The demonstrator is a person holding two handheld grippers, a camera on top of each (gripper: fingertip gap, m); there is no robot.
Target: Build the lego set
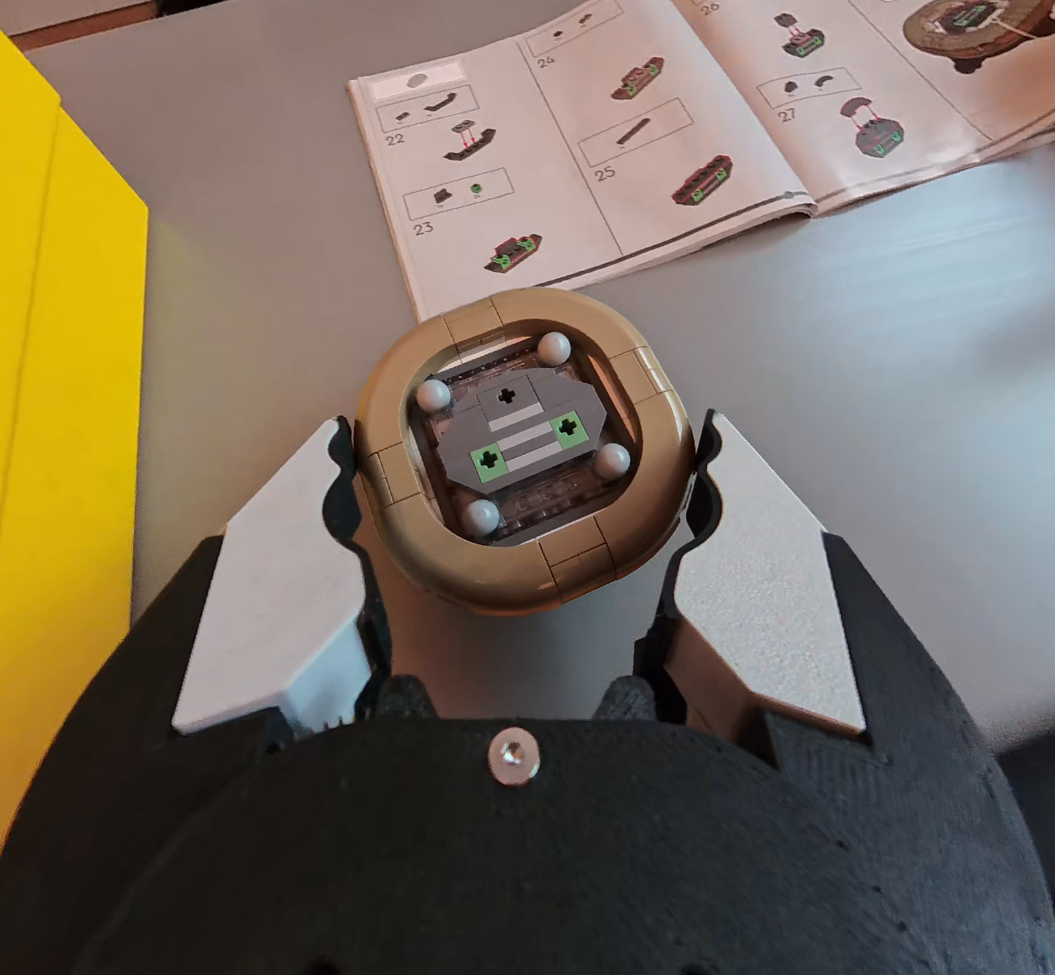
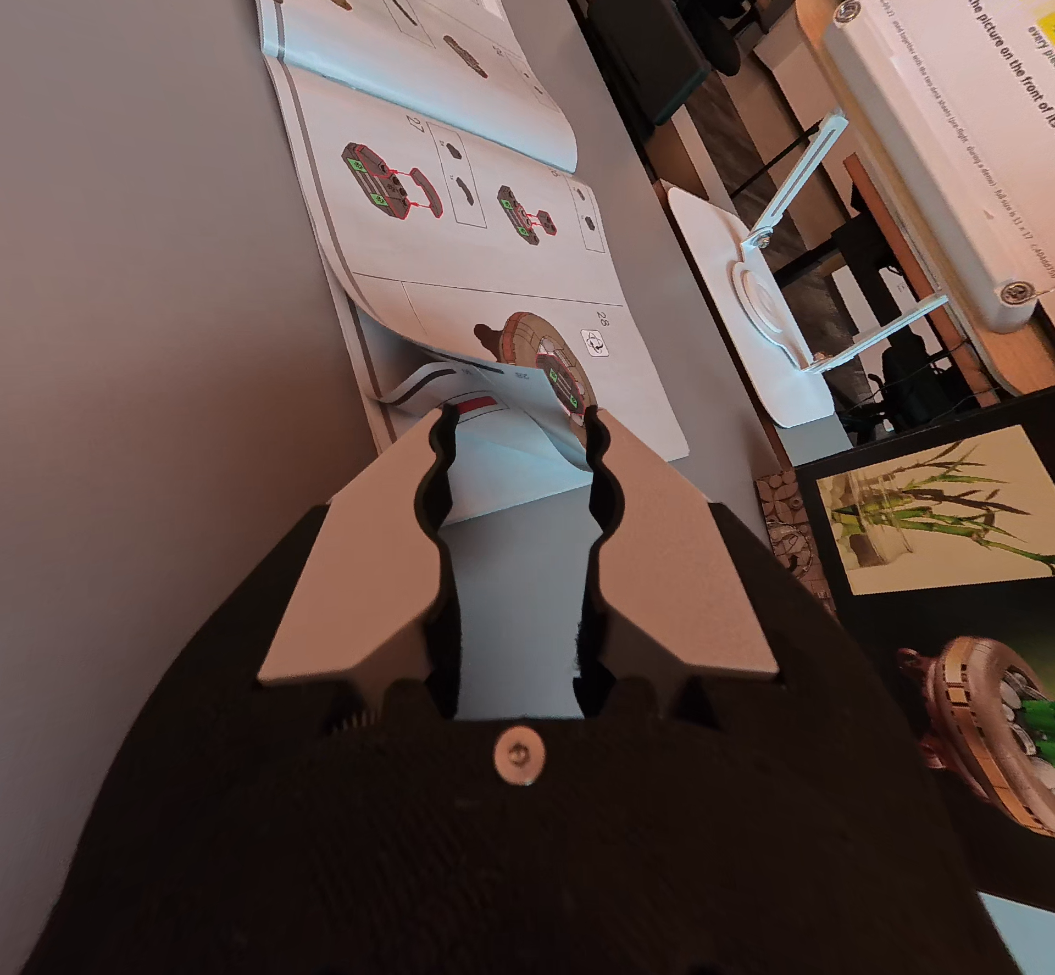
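My left gripper [image 1: 525,431] is shut on a tan rounded Lego pot [image 1: 656,377] and holds it by its two sides above the grey table [image 1: 228,205]. Inside the pot sits a grey plate assembly [image 1: 516,434] with two green bricks and several pale grey round knobs at its corners. The open instruction booklet [image 1: 571,148] lies just beyond it. My right gripper [image 2: 519,417] is open, its fingertips at the near corner of the booklet [image 2: 456,263]. A curled, lifted page corner [image 2: 531,422] lies between them.
A yellow box [image 1: 63,377] stands at the left of the table. In the right wrist view, the set's black box [image 2: 942,634] lies to the right, and a white stand [image 2: 759,308] with a printed sheet rises beyond the table edge. Chairs stand behind the table.
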